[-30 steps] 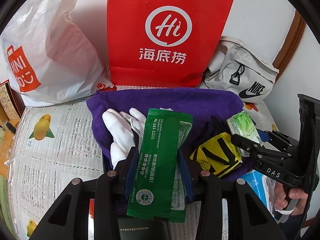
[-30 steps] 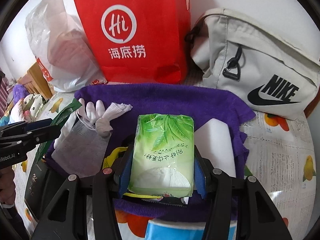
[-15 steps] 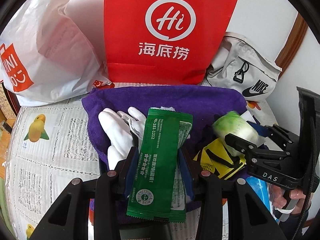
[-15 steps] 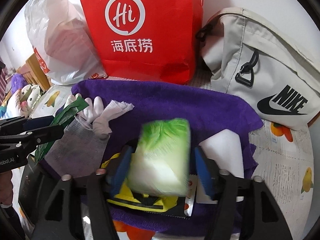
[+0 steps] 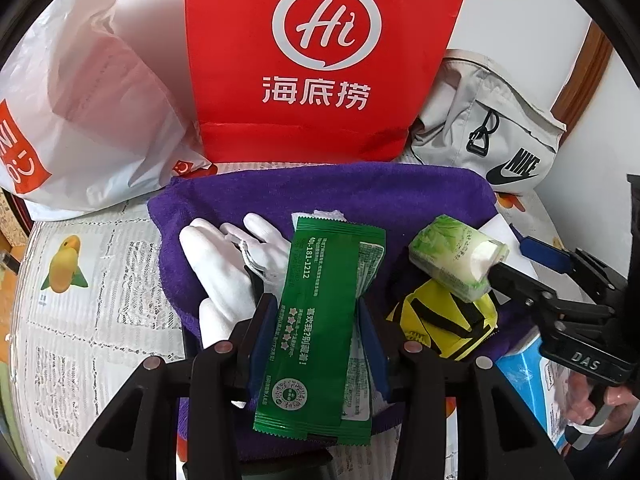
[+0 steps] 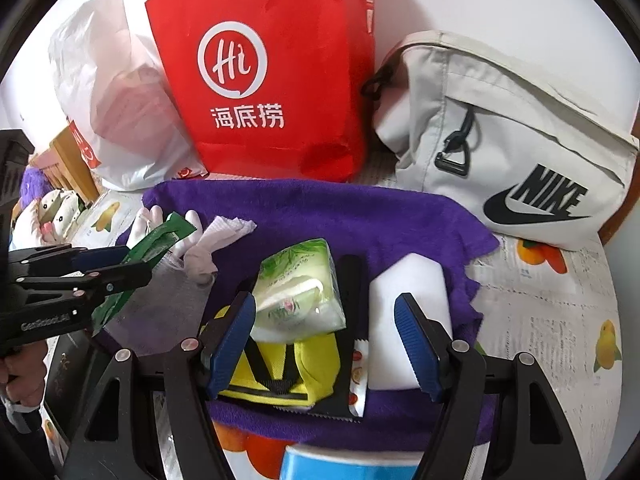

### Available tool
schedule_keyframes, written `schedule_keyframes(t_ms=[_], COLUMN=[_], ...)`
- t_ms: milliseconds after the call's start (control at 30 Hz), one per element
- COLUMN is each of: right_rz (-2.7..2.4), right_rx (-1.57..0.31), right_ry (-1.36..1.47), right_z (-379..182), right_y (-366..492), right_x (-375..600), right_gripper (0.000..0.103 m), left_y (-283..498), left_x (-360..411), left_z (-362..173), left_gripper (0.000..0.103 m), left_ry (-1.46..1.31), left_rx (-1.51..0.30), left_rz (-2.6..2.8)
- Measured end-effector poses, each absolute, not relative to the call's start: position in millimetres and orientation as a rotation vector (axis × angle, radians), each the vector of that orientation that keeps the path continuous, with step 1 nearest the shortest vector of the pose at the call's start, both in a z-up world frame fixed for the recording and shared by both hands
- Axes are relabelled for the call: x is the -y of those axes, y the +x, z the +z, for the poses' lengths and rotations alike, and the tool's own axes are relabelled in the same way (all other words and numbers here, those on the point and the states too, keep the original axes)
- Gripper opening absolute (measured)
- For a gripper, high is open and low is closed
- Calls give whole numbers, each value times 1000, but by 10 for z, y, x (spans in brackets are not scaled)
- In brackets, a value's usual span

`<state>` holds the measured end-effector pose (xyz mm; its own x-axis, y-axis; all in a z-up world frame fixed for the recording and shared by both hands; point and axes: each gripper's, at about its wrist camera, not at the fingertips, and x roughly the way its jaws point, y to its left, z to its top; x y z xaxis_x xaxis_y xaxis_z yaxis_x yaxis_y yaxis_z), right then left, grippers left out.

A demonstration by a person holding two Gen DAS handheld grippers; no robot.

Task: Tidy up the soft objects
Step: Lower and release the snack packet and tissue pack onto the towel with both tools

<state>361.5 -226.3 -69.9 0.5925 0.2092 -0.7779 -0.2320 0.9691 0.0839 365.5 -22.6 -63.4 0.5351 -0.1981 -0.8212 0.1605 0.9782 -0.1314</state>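
Fingers of the left gripper [image 5: 318, 328] clamp a green sachet [image 5: 320, 320], held over the purple towel [image 5: 360, 192] beside white gloves [image 5: 224, 264]. Fingers of the right gripper [image 6: 326, 340] are spread wide, holding nothing; the green tissue pack [image 6: 298, 284] sits tilted on a yellow pouch [image 6: 280, 368] between them, touching the left finger only. A white sponge [image 6: 408, 304] lies just right of it on the towel. Behind stand a red Haidilao bag [image 6: 264, 80], a white plastic bag [image 5: 88, 92] and a Nike bag [image 6: 520, 152].
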Motion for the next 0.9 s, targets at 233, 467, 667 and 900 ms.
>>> schedule_keyframes(t_ms=[233,467,667,900], right_rz=[244,260,255,236], right_rx=[-893,-883,-875,-849], right_ry=[-12,-39,-35,-23], right_z=[-657,-617,-564,-369], right_y=[3540,3451,3353,3077], right_x=[2350,2301,2305,2340], right_gripper=[71,71,71,71], left_y=[3713,3715,3621,3308], left_x=[282,290,251,226], left_z=[-683,-694,-585,-353], left_gripper=[41,61,65,66], left_ry=[-14,-8,-18,-10], left_rx=[-984,-994,-978,-939], left_rz=[-205,-198,-181,-164])
